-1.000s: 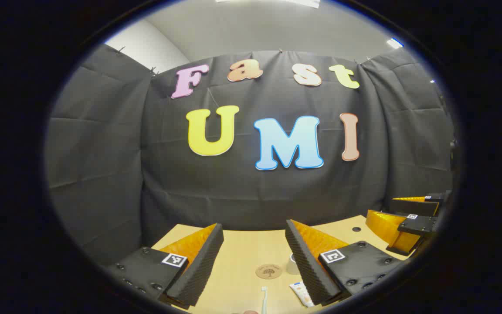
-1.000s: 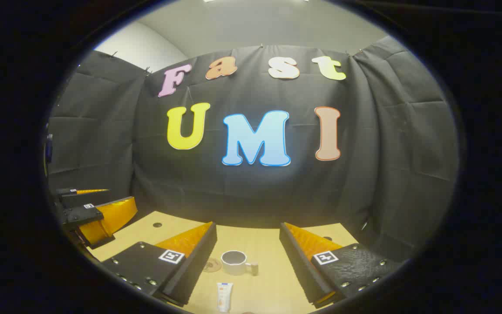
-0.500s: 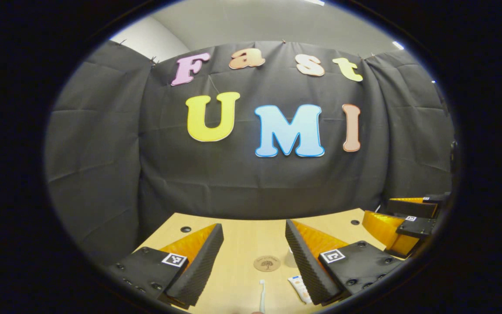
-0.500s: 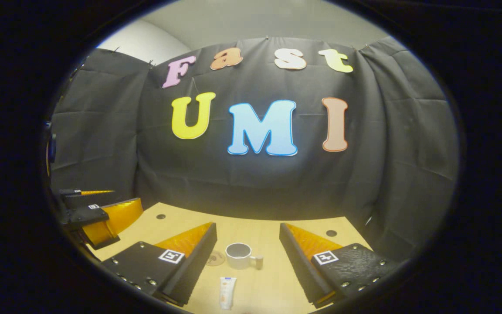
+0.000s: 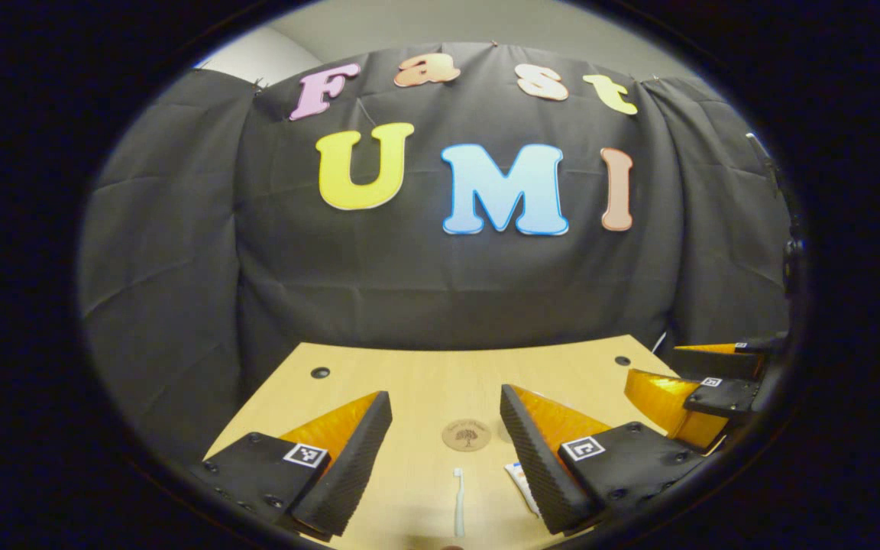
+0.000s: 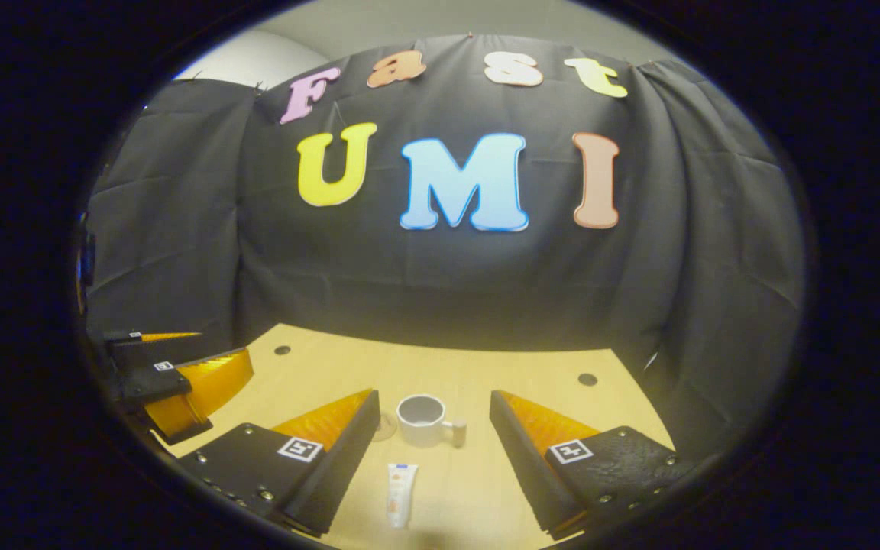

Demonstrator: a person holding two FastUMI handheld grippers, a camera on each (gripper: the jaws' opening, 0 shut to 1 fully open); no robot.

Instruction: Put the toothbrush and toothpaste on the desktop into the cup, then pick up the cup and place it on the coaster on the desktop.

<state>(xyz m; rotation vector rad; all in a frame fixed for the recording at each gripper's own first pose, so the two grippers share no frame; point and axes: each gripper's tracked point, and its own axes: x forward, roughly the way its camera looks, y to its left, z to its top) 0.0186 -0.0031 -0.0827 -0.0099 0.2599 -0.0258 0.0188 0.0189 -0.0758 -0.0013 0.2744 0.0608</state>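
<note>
Legible text: none you can read on any item here.
Coaster (image 5: 467, 435): you have a round printed emblem, tree-like, with a small arc of lettering above it; too small to read.
Toothpaste (image 6: 400, 494): the tube carries a coloured band and print; illegible at this size.
Left tongs (image 5: 446, 409): each finger mount bears a square black-and-white coded marker; a pattern, no characters you can read.
Right tongs (image 6: 434, 405): same square coded markers on both finger mounts; no letters or numbers.
Cup (image 6: 423, 420): plain, no marking seen.
</note>
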